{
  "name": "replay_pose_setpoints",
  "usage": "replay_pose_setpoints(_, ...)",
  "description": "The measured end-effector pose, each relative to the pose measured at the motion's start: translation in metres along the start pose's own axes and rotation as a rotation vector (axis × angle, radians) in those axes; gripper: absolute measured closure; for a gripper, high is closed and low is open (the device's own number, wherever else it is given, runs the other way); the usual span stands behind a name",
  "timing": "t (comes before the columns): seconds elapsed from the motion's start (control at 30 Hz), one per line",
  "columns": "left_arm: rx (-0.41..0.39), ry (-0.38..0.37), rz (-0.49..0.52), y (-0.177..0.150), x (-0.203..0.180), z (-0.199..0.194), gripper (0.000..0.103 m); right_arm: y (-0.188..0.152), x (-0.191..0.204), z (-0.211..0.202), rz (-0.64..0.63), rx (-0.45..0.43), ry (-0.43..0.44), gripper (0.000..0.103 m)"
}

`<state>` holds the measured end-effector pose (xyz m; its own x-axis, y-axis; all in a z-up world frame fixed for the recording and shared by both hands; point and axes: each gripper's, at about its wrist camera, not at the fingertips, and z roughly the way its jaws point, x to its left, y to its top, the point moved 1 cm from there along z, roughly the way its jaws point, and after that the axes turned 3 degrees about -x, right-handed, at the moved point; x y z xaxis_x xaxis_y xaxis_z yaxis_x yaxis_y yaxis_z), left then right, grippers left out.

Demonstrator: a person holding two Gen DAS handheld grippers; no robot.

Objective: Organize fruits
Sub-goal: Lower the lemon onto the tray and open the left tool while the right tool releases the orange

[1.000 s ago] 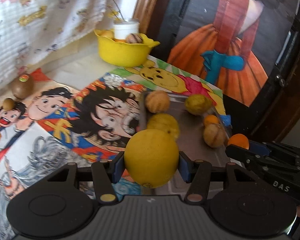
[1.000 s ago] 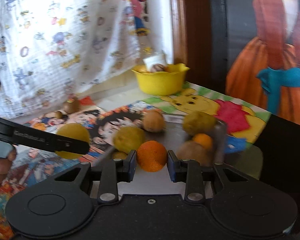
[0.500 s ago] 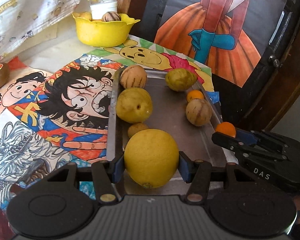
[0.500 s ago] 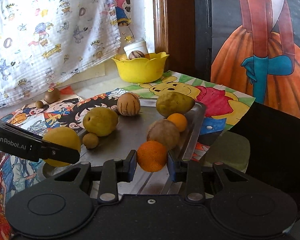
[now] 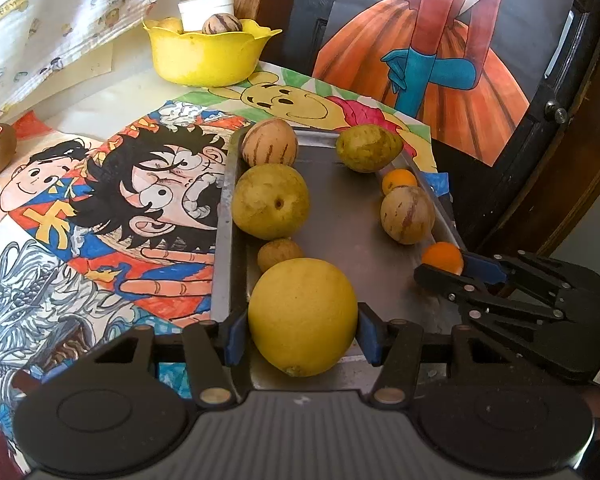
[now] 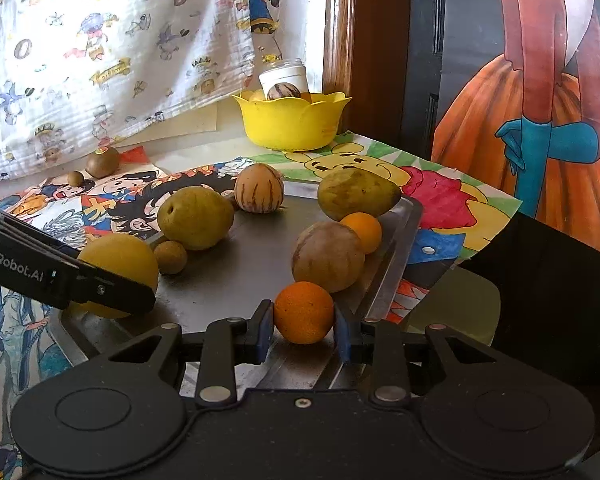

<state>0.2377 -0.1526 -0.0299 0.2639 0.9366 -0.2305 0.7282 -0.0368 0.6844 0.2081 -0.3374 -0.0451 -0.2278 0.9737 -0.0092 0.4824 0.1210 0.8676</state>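
Note:
My left gripper [image 5: 302,334] is shut on a big yellow citrus fruit [image 5: 302,316], held low over the near left end of a metal tray [image 5: 340,216]. My right gripper [image 6: 303,328] is shut on a small orange [image 6: 304,312] at the tray's near right edge [image 6: 396,264]. Several fruits lie in the tray: a green pear [image 5: 270,200], two striped melons [image 5: 270,146] [image 5: 407,214], a green mango [image 5: 368,148], a small orange [image 5: 398,180] and a small brown fruit [image 5: 280,254]. In the left wrist view the right gripper [image 5: 440,270] shows at the right with its orange [image 5: 442,258].
A yellow bowl [image 6: 292,120] with a white cup and a striped fruit stands at the back by the wall. A kiwi [image 6: 102,161] and a small brown fruit [image 6: 75,178] lie on the cartoon mats to the left. A dark drop borders the tray's right side.
Both grippers have sunk toward the tray with their fruits. The left one has come over the tray's near end. Both grips are unchanged.

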Motion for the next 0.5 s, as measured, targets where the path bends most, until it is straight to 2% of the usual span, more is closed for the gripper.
replay_pose_setpoints(0.5, 0.003, 0.0, 0.002, -0.0005, 0.0001, 0.0003, 0.044, -0.003, -0.0003, -0.0019, -0.004, -0.013, 0.005, 0.068)
